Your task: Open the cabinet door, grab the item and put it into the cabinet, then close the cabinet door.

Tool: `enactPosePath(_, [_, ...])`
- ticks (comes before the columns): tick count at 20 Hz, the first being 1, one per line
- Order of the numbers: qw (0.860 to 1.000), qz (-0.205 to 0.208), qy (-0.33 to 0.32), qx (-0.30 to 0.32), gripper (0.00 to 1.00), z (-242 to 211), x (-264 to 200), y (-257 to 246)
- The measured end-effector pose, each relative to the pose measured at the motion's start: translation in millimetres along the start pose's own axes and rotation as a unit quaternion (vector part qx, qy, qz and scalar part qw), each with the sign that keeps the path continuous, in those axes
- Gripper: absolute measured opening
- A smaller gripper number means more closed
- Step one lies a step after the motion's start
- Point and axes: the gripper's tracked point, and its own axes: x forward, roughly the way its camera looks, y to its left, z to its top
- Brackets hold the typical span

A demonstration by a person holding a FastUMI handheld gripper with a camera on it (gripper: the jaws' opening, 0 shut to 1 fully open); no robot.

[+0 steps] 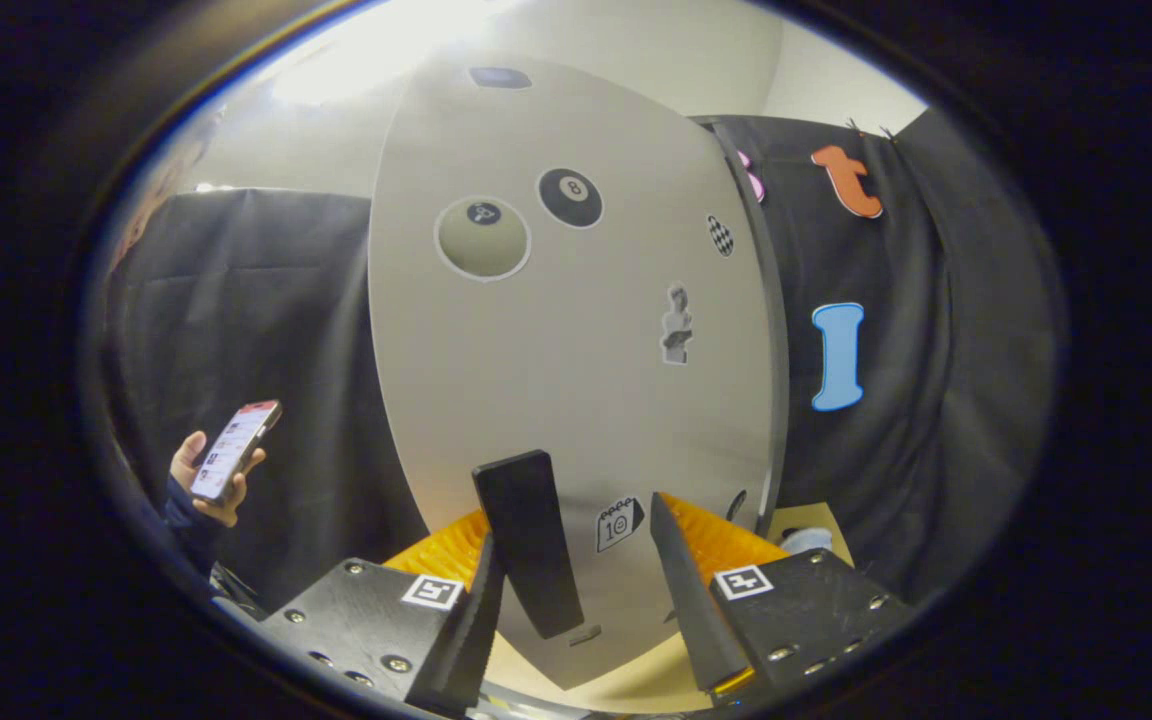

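The gripper [591, 530] faces a pale grey cabinet door [576, 370] that stands upright just ahead of it, its front dotted with stickers, among them a black eight-ball sticker [570, 197], a round green one [482, 238], a small statue figure [676, 322] and a calendar sticker [619, 523] low down between the fingers [528, 540]. The fingers are spread wide and hold nothing; whether either tip touches the door cannot be told from this angle. The door's right edge [771, 400] appears to stand slightly proud of the dark cloth wall behind it, which suggests it is being swung, though whether opening or closing cannot be judged. A small dark tab [584, 634] near the door's bottom may be a handle or catch.

To do this step well, the fingers should work at the free edge of the door, not its middle, and follow the arc of the hinge with steady pressure so the panel does not bounce or skid off the tips. A pale object [804, 540], possibly the item to be stored, sits on the tabletop [816, 520] just beyond the door's right edge, so the swing must clear it. Off to the left, well apart from the cabinet, a person's hand [198, 480] holds up a phone [234, 450].
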Motion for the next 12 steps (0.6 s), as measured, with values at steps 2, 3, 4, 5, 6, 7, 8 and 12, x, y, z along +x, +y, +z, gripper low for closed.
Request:
enactPosePath(2, [1.000,-0.018,-0.002,0.003,0.76,-1.0,4.9,5.6])
enactPosePath(3, [1.000,-0.029,-0.006,-0.002,0.76,-0.3,7.4,7.8])
enactPosePath(4, [0.999,-0.039,-0.009,-0.008,0.76,-0.4,9.0,11.2])
enactPosePath(5, [0.999,-0.038,-0.011,-0.015,0.76,-1.0,9.7,16.3])
enactPosePath(6, [0.999,-0.030,-0.006,-0.016,0.76,-6.0,12.0,27.2])
enactPosePath(7, [0.999,-0.029,-0.001,-0.019,0.76,-12.9,12.5,34.2])
enactPosePath(8, [0.999,-0.030,-0.002,-0.023,0.76,-13.6,12.5,33.5])
enactPosePath(12, [1.000,-0.002,-0.014,-0.007,0.77,-4.6,23.9,52.2])
